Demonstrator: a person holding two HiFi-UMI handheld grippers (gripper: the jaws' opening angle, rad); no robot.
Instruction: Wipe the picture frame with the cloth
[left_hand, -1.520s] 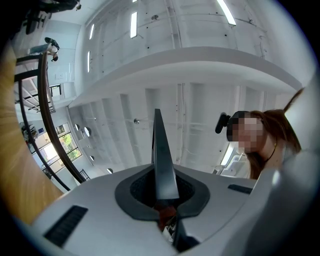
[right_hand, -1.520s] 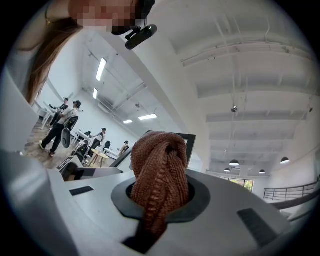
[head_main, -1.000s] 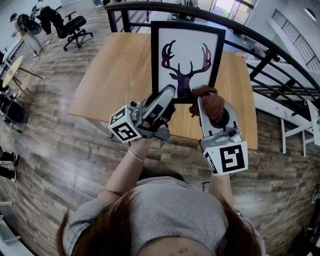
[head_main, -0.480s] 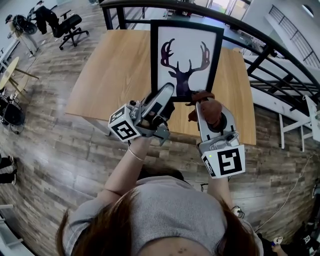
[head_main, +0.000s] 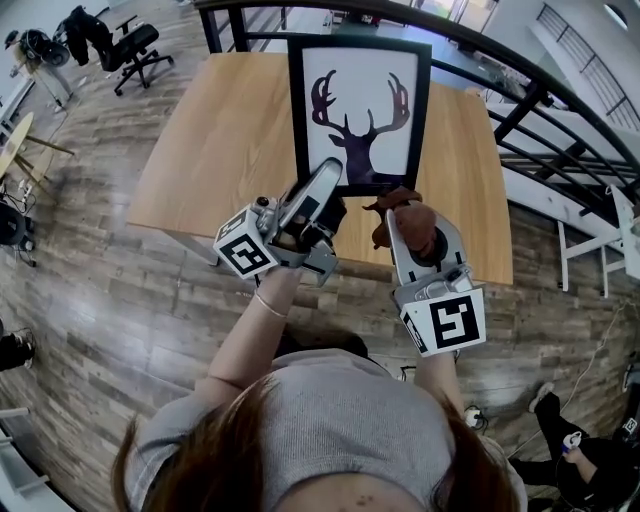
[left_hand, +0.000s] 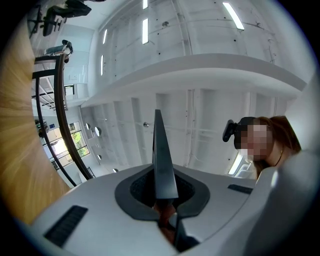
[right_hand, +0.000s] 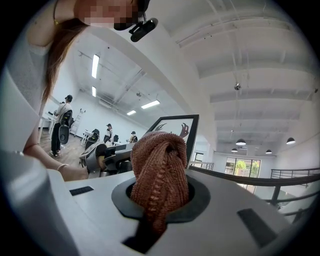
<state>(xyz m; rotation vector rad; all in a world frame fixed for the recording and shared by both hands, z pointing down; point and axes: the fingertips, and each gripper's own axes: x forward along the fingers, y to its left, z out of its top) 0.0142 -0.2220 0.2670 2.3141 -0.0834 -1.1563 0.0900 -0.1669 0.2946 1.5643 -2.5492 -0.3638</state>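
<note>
Cloth (head_main: 415, 228), bunched and clenched in the right gripper (head_main: 402, 207), sits just beside the lower right corner of the picture frame (head_main: 358, 115), pointing level at it. Left gripper (head_main: 325, 192), tilted upward, pinches the frame's lower left edge, propping its long axis upright on the table (head_main: 225, 140)

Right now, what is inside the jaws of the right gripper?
A bunched brown knitted cloth, clamped between the jaws of the right gripper. Its lower end goes down into the slot and cannot be seen.
</note>
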